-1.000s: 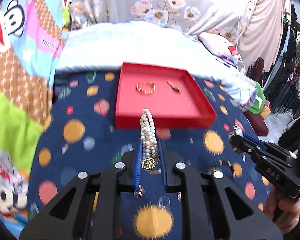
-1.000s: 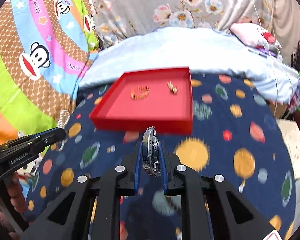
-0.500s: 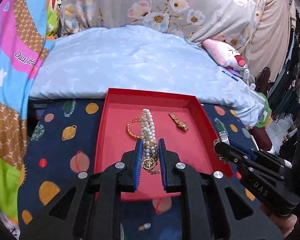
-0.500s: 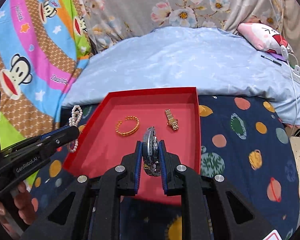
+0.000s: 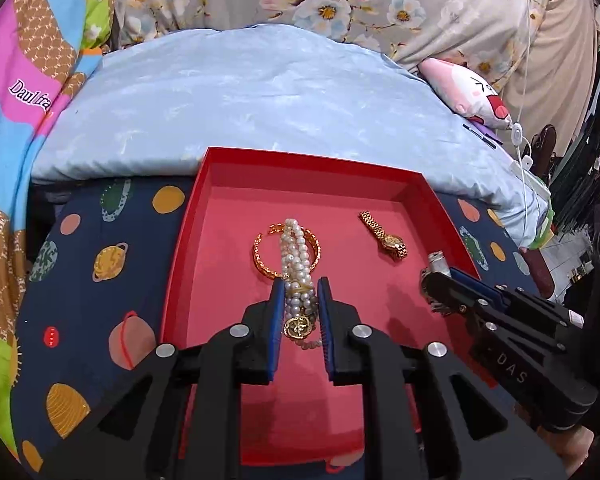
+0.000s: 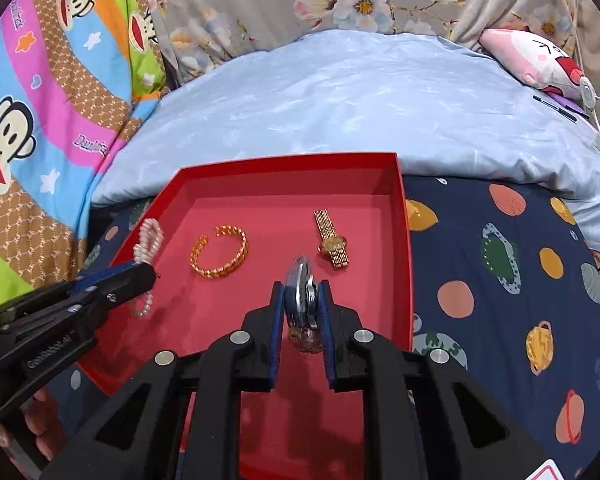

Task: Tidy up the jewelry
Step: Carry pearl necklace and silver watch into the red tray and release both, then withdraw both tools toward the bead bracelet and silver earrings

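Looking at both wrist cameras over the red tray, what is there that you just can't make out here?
- Silver watch, right wrist view: clamped edge-on in the right tongs, so its dial is hidden.
- Pearl bracelet, left wrist view: lower strands hidden between the left tongs; it also covers part of the gold bangle.
- Red tray: near rim hidden behind the tongs' bodies in both views.
- Gold watch: dial too small to read.

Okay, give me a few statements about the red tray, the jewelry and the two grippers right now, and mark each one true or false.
1. The left gripper holds a pearl bracelet. True.
2. The right gripper is empty. False: it is shut on a silver watch.
3. A gold bangle lies in the red tray. True.
4. The gold watch lies on the planet-print cloth. False: it lies inside the tray.
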The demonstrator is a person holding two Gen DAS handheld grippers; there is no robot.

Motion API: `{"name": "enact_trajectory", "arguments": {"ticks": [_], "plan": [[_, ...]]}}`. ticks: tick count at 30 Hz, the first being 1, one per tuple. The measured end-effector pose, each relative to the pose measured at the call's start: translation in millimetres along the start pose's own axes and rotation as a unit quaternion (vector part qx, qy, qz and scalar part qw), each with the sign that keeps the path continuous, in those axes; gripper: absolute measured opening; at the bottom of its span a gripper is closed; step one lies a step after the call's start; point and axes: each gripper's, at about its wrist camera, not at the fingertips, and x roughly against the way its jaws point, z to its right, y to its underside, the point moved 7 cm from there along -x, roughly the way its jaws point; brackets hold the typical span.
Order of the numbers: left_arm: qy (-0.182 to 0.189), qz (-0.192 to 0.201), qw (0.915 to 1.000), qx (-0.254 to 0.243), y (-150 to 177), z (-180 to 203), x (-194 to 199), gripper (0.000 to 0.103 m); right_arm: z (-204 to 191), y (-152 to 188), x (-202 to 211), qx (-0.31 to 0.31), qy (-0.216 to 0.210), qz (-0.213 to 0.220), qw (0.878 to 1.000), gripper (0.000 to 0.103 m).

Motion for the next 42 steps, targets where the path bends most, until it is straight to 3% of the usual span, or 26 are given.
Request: {"name": "enact_trajectory", "arguments": {"ticks": [1,3,8,11,18,27,42], "plan": [[-0.002,0.002,1.0,0.001,0,-1,0,0.017,2,-2,5,-0.003,0.005,0.012,1.0,0.017],[-0.012,0.005,0.9999,0.005,-1,-5,2,0.036,4,-6,14,-0.004,0.013,0.027,1.0,0.02],[-0.03,0.023,0.9993,0.005,-1,-9,24,0.048,10,-8,47,-0.012,0.019,0.046,0.999,0.02],[-0.042,0.026,0.9988,-0.003,5,-11,44,0.052,11,2,67,-0.013,0.023,0.046,0.999,0.027],[-0.055,0.021,0.9982,0.01,40,-25,86,0.052,7,49,109,-0.009,0.04,0.042,0.998,0.033],[-0.067,-0.025,0.9972,0.018,120,-40,120,0.052,11,128,151,-0.031,0.052,0.006,0.998,0.037],[-0.081,-0.067,0.9945,0.008,202,-38,144,0.052,21,213,168,-0.063,0.065,-0.047,0.995,0.037]]}}
